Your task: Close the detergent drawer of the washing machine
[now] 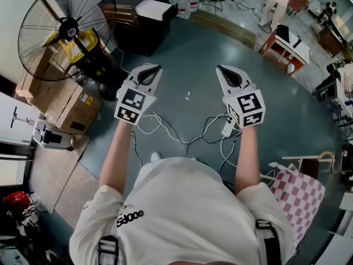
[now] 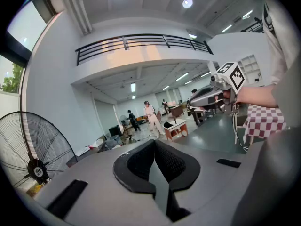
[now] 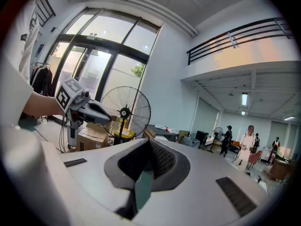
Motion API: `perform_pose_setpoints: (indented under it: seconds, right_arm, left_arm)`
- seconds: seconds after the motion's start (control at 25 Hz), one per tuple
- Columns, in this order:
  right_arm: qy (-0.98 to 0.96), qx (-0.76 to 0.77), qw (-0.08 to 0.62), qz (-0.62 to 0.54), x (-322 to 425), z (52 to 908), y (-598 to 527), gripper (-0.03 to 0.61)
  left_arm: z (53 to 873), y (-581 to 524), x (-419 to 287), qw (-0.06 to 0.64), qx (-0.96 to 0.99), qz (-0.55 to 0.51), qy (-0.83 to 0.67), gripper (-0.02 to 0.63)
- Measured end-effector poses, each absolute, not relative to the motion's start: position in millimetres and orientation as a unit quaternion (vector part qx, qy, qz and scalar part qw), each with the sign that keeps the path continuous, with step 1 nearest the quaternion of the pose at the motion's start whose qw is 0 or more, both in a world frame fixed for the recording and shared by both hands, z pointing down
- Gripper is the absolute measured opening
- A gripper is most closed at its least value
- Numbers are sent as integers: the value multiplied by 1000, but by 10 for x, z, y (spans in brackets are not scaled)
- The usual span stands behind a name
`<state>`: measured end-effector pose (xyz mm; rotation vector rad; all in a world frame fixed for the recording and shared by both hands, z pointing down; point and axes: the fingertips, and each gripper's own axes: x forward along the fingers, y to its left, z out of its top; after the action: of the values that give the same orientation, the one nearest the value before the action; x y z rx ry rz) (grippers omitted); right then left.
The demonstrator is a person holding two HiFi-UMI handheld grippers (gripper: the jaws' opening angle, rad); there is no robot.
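Detergent drawer: I cannot make it out in any of my views, nor the washing machine, so I cannot place it.

Left gripper: held out in front of me over the open middle of the floor, pointing a little below level. Jaws closed, tips meeting, nothing between them.

Right gripper: held beside the left one and well apart from it, at about the same height and tilt. Jaws closed, pads together, nothing between them.

Standing fan: large, round wire cage, black hub; at the floor's left edge, close to the wall. It shows in both gripper views.

Cardboard boxes: stacked at the left edge, just beside the fan's base.

Dark cabinet: toward the far left corner, past the fan, with white sheets on top.

Cables: white and dark, looped loosely on the floor below my grippers.

Power strip: white, lying among the cables under the right gripper.

Checked cloth: red and white, near the right edge, beside my right arm.

Small table: orange frame, white top, toward the far right side.

People: several standing far off across the hall, below a railed balcony; too small to tell more.
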<state>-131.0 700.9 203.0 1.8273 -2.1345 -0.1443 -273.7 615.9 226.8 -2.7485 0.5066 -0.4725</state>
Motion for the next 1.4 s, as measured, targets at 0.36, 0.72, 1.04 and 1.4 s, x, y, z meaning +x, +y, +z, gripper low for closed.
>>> perform_pose_setpoints:
  seconds: [0.36, 0.72, 1.04, 1.4]
  right_arm:
    - [-773, 623, 112, -43, -753, 2157, 7361, 3]
    - [-785, 610, 88, -58, -511, 2043, 7195, 3]
    - [-773, 622, 107, -64, -282, 2147, 6455, 3]
    - [-766, 632, 109, -39, 214, 2243, 4677, 3]
  left_arm:
    - [2518, 6536, -2257, 144, -953, -181, 195, 18]
    - [2374, 6454, -1935, 161, -952, -180, 186, 18]
    - [2492, 5684, -1641, 153, -958, -168, 175, 18]
    - [2500, 3644, -1155, 145, -960, -157, 180, 18]
